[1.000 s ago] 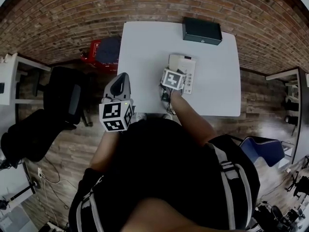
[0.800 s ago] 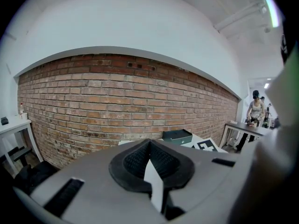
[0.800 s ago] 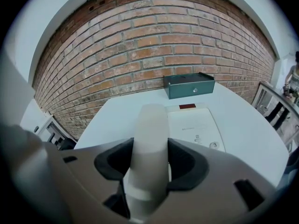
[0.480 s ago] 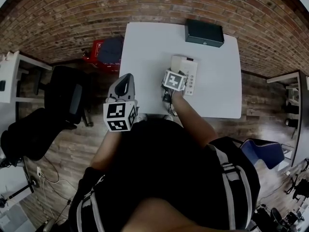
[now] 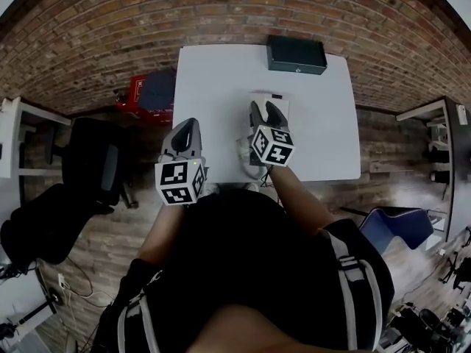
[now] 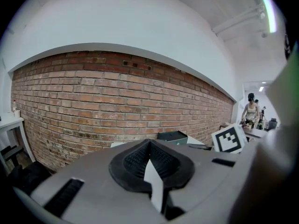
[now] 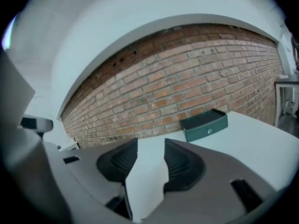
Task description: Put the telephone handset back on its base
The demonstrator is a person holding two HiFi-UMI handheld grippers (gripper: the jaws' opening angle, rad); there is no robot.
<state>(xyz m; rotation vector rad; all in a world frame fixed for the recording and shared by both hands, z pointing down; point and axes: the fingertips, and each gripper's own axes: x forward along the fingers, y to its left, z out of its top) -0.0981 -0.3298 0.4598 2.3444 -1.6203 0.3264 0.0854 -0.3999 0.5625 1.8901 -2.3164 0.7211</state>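
The white telephone [image 5: 266,96] sits mid-table on the white table [image 5: 213,79]; only its far edge shows, so I cannot make out handset from base. My right gripper [image 5: 265,111] hovers over its near part and points at the wall. Its jaws are apart and closing a little, and in the right gripper view [image 7: 150,146] only bare table shows between them. My left gripper [image 5: 188,126] hangs off the table's left edge, shut and empty, and in the left gripper view [image 6: 149,147] its pads meet at the tips.
A dark green box [image 5: 296,54] [image 7: 204,125] [image 6: 173,136] stands at the table's back edge against the brick wall. On the floor are a red case [image 5: 136,90] and a black chair [image 5: 96,164] to the left and a blue chair [image 5: 401,226] to the right.
My right gripper has drawn back toward me and levelled out, so its jaws now show above the phone. The left gripper has stayed about where it was.
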